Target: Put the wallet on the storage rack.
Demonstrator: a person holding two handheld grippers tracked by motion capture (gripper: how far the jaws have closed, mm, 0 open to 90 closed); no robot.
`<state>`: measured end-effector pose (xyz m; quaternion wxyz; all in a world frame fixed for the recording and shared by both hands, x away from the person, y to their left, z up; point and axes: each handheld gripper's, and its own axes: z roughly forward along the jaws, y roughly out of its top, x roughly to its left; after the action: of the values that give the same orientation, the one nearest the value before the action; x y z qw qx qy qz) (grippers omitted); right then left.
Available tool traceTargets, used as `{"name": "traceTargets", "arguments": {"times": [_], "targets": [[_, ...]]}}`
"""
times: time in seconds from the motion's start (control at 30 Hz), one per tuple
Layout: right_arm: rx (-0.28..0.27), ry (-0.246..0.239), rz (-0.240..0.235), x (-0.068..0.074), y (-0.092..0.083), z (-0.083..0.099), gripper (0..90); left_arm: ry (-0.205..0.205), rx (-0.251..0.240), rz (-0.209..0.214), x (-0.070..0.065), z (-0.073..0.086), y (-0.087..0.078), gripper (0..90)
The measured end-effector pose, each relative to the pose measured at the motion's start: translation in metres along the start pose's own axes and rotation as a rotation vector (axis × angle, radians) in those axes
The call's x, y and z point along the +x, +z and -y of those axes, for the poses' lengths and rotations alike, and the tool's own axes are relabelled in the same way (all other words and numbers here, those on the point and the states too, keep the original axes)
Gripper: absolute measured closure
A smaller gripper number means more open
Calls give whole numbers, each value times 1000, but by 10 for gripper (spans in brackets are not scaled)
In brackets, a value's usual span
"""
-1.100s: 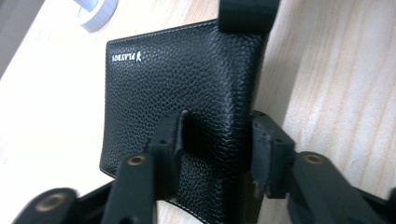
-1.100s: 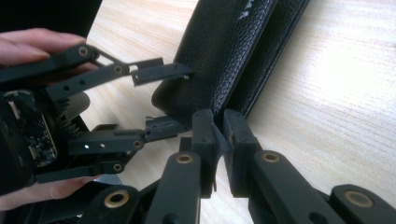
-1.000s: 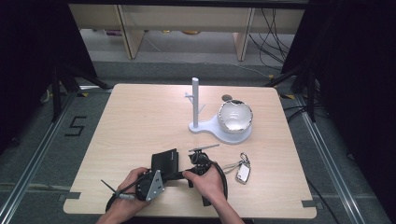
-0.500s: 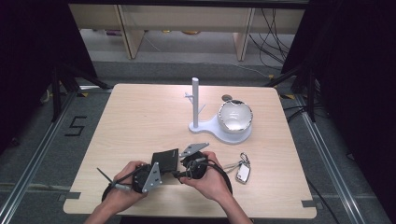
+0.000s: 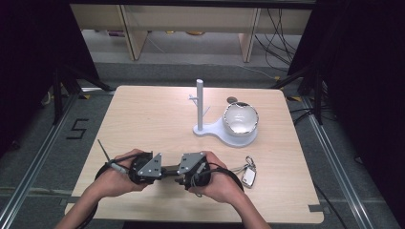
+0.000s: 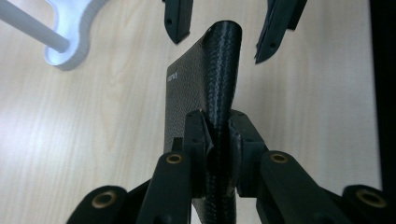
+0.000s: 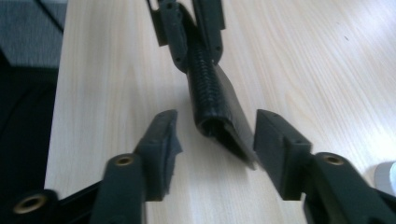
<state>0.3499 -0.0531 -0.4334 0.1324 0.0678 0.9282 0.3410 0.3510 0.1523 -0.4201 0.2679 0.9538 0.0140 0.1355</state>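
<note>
Above the near edge of the pale wooden table (image 5: 143, 114), the left gripper (image 6: 218, 135) clamps a flat black textured leather wallet (image 6: 205, 84) by one end, its pads pressed against both faces of the rolled spine. The wallet's long axis runs straight from this gripper toward the other, its far end pointing between the opposite jaws. In the high view the two hands meet low at centre, the left gripper (image 5: 143, 168) and the right gripper (image 5: 193, 168) facing each other with the wallet bridging the gap. The right gripper (image 7: 215, 140) stands with its jaws spread wide, having just closed in a little; the wallet's free end (image 7: 219, 116) lies between its fingers (image 7: 163, 140), nearer the right-hand pad, with clear daylight on the other side, so no pad presses it. Any handover would turn on that free end staying centred as the open jaws close. Farther right, a white post stand (image 5: 200, 107) with a shiny silver bowl (image 5: 241, 119) sits well apart, and a small key fob (image 5: 248, 175) lies near the right hand.
</note>
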Motion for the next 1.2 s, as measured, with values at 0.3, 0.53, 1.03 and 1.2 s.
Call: {"name": "traceTargets", "arguments": {"times": [0.3, 0.53, 1.03, 1.2], "targets": [[99, -97, -46, -1, 1, -17, 688, -19, 0, 43, 2, -20, 3, 783], [142, -8, -57, 4, 0, -21, 751, 120, 108, 90, 13, -30, 0, 777], [170, 83, -51, -26, -18, -13, 785, -121, -208, -197, 11, -1, -42, 471], [172, 251, -37, -44, -31, -10, 786, -202, -228, -260, 13, 24, -50, 473]]}}
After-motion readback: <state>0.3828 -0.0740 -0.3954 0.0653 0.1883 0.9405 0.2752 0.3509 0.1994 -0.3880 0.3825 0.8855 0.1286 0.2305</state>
